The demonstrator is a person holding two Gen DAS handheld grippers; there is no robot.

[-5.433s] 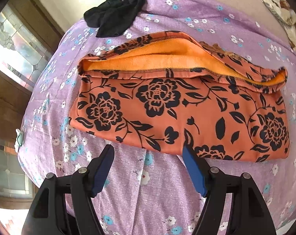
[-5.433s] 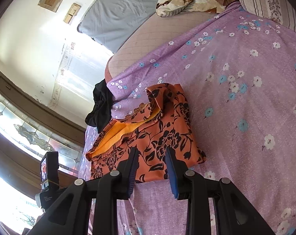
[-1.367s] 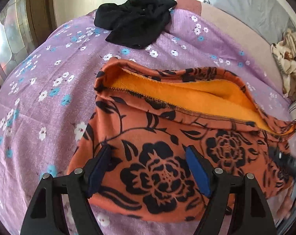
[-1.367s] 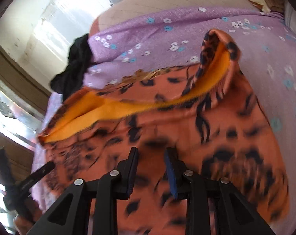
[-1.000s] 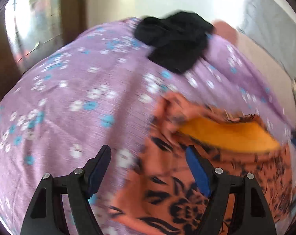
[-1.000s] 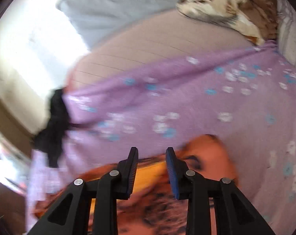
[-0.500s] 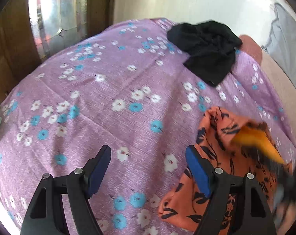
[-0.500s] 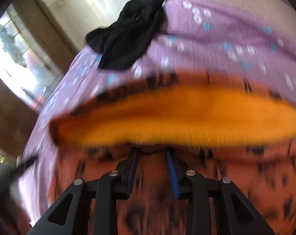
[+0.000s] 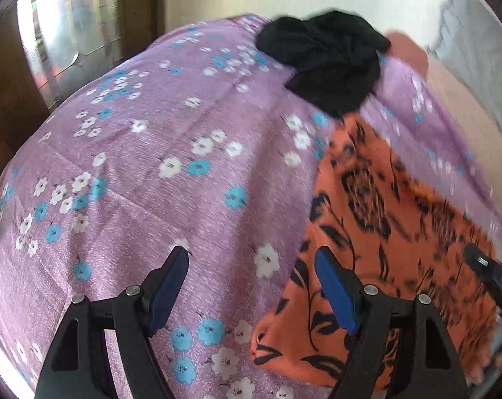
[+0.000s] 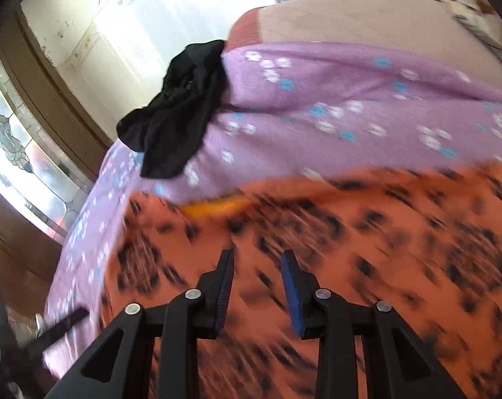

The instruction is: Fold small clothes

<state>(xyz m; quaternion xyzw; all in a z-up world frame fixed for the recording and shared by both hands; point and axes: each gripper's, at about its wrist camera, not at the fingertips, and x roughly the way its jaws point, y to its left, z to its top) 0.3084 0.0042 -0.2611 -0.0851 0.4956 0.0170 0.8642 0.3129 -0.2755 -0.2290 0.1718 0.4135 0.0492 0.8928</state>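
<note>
An orange garment with black flowers (image 9: 377,232) lies folded on the purple flowered bedsheet (image 9: 151,166). It fills the lower half of the right wrist view (image 10: 350,249), blurred, with a sliver of orange lining showing. My left gripper (image 9: 251,282) is open and empty, above the sheet at the garment's left edge. My right gripper (image 10: 257,282) is open over the garment; nothing shows between its fingers. It also shows at the right edge of the left wrist view (image 9: 490,279).
A crumpled black garment (image 9: 327,63) lies at the far edge of the bed, also in the right wrist view (image 10: 177,116). A stained-glass window in a wooden frame (image 10: 14,166) stands to the left. A bare mattress (image 10: 367,23) lies beyond the sheet.
The orange lining that showed wide open is now almost covered by the patterned side. Both grippers have shifted; the left one sits closer to the garment's left edge.
</note>
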